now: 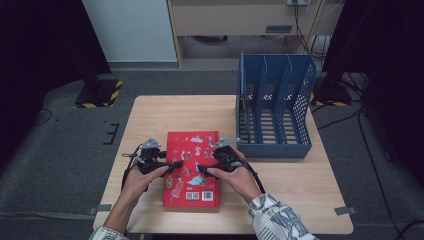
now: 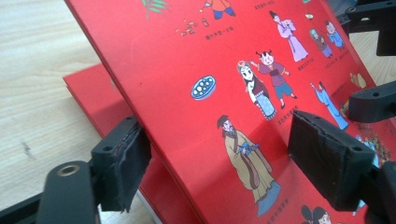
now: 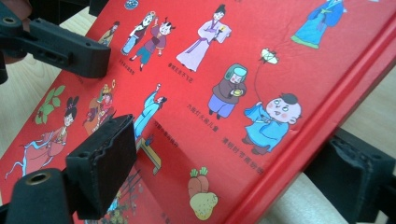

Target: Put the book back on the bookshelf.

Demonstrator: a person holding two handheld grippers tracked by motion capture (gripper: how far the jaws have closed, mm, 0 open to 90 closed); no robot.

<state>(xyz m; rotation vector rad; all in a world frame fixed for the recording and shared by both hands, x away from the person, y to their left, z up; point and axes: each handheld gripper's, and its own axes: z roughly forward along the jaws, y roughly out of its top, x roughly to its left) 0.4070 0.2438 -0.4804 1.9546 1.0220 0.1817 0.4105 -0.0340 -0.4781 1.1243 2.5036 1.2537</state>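
The red picture book (image 1: 192, 167) lies on the tabletop (image 1: 300, 185) just left of the blue file rack (image 1: 274, 107) and a little nearer the person than the rack's front wall, close to it but not touching.

It is a hardback, with a stiff board cover and a grooved hinge along the spine. It should hold flat when lifted and not sag, though the cover can swing open if only the board is caught. The cover looks glossy, so the pads may slide on it (a smooth printed laminate gives little bite). It looks moderately heavy for its thickness, and it is sturdy rather than fragile.

The right tool (image 1: 202, 169) works on the side of the book nearer the rack. In the right gripper view one pad (image 3: 105, 158) sits on the printed face and the other (image 3: 355, 179) is under the spine edge. That edge is raised off the wood, so I judge the tool is clamped on the book.

The left tool (image 1: 175, 164) straddles the edge farther from the rack. In the left gripper view the cover passes between its pads (image 2: 123, 158) at a slant, with a lower red layer and white page edges beneath. I cannot tell whether it is pinching.

The best hold is on the spine side through the full thickness, with the far edge also taken across the whole block and not the cover alone. That should keep the book closed while it is stood up for a rack slot.
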